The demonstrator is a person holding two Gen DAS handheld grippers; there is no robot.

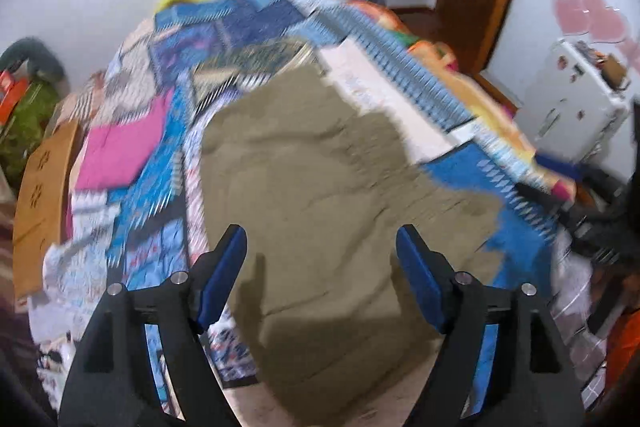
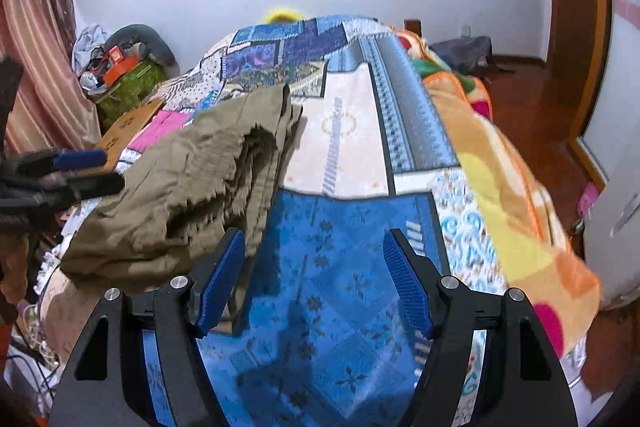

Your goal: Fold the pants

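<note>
1. Left hand-held gripper point(image 1: 320, 263) hangs over the pants point(image 1: 320, 187), jaws spread wide, holding nothing. The view is blurred, so I can't tell whether it is touching the cloth.
2. Right hand-held gripper point(image 2: 314, 267) is just as wide and empty, over the blue quilt point(image 2: 344, 267) beside the pants point(image 2: 192, 187).
3. The pants lie bunched on the bed, layers loose at the near edge.
4. Risk: pinching only the top layer would drag the stack apart.
5. Risk: a jaw catching the quilt as well would lift the bedding too.
</note>
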